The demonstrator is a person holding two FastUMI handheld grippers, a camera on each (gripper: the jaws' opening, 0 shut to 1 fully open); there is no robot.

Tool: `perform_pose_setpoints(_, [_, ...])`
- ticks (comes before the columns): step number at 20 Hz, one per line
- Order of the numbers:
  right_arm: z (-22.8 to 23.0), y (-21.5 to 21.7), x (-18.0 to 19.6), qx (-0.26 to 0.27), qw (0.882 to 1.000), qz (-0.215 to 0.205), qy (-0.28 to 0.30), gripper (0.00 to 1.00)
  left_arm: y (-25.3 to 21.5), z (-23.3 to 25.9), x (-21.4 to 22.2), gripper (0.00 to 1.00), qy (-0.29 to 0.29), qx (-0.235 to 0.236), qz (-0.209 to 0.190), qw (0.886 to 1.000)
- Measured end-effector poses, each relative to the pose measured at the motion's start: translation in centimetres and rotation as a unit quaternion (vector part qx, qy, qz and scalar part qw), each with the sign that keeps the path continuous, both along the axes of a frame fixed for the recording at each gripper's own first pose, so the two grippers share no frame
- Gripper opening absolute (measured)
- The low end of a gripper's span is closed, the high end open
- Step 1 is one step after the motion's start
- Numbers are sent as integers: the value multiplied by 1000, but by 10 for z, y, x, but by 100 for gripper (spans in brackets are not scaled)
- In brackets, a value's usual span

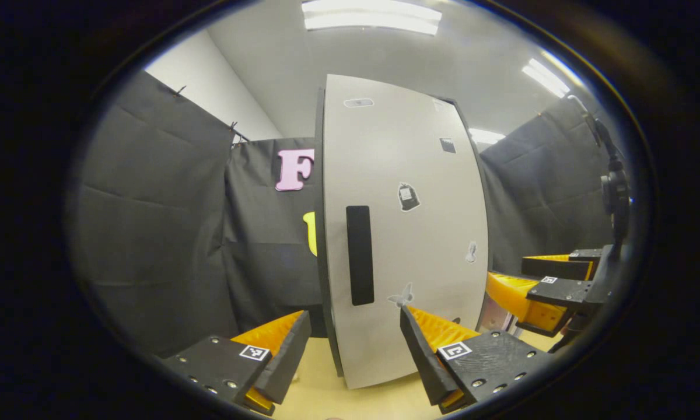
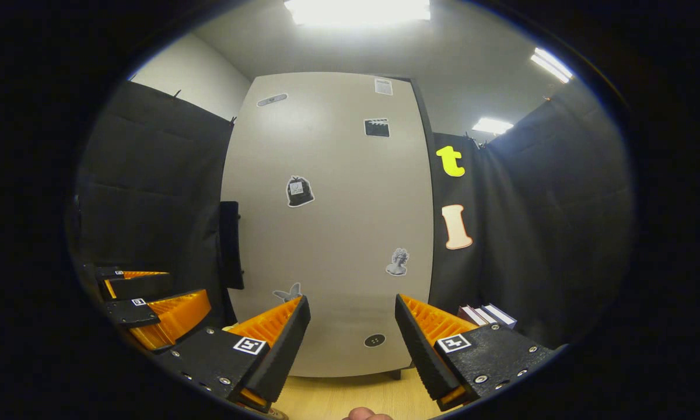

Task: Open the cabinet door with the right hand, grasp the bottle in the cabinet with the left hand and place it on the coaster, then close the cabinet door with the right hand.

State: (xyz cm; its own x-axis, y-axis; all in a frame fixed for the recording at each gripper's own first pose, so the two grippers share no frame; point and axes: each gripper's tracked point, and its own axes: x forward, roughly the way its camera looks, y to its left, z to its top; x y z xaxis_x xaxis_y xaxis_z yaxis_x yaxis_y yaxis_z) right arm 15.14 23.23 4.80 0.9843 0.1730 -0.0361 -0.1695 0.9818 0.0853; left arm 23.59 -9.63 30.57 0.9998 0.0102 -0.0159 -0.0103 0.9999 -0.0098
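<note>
A tall cabinet with a pale grey door (image 1: 408, 233) stands upright on the wooden table, its door closed and dotted with small stickers. A black vertical handle (image 1: 360, 255) sits near the door's left edge, seen edge-on as the handle (image 2: 230, 245) in the right gripper view. My left gripper (image 1: 356, 341) is open, a short way in front of the door's lower part below the handle. My right gripper (image 2: 353, 326) is open too, facing the cabinet door (image 2: 332, 221) at its lower middle. The right gripper (image 1: 551, 291) shows at the right of the left gripper view, the left gripper (image 2: 151, 303) at the lower left of the right gripper view.
Black cloth walls (image 1: 151, 221) close the booth on both sides. A few books (image 2: 487, 315) lie at the cabinet's right foot. A light wooden tabletop (image 2: 350, 396) runs under both grippers. A dark stand (image 1: 615, 192) rises at the far right.
</note>
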Motion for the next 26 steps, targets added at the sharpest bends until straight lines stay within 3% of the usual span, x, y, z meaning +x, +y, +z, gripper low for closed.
perform_pose_setpoints(4, [-2, 4, 3, 3, 1000, 3, 5, 91, -2, -2, 1, 94, 2, -6, -1, 1000])
perform_pose_setpoints(6, [-5, 4, 5, 3, 1000, 2, 10, 90, 0, -3, -2, 84, 6, -5, 0, 1000])
perform_pose_setpoints(9, [-9, 5, 3, 1, 1000, 5, 18, 91, -3, -2, 0, 94, 5, -8, -7, 1000])
perform_pose_setpoints(10, [-9, 4, 4, -2, 1000, 3, 17, 91, -2, -3, 0, 89, 6, -7, -6, 1000])
perform_pose_setpoints(13, [-5, 4, 6, -4, 1000, 3, 10, 91, -3, -4, -2, 94, 10, -7, -7, 1000])
perform_pose_setpoints(14, [-4, 4, 6, -6, 1000, 4, 8, 91, -4, -3, -2, 89, 9, -7, -8, 1000])
perform_pose_setpoints(17, [-3, 6, 4, -9, 1000, 12, 5, 91, -6, -4, -2, 88, 8, -8, -15, 1000])
perform_pose_setpoints(18, [-4, 5, 3, -9, 1000, 12, 5, 91, -7, -3, -1, 93, 9, -8, -17, 1000])
perform_pose_setpoints(20, [-4, 4, 3, -6, 1000, 9, 7, 91, -9, -3, -1, 89, 9, -7, -20, 1000])
perform_pose_setpoints(21, [-4, 2, 4, -4, 1000, 7, 7, 91, -8, -4, -2, 94, 9, -6, -20, 1000])
perform_pose_setpoints(22, [-4, 2, 4, -2, 1000, 6, 8, 91, -8, -2, -3, 89, 7, -4, -20, 1000])
perform_pose_setpoints(26, [-6, -1, 5, -1, 1000, 5, 11, 91, -7, -5, -3, 88, 13, -6, -16, 1000])
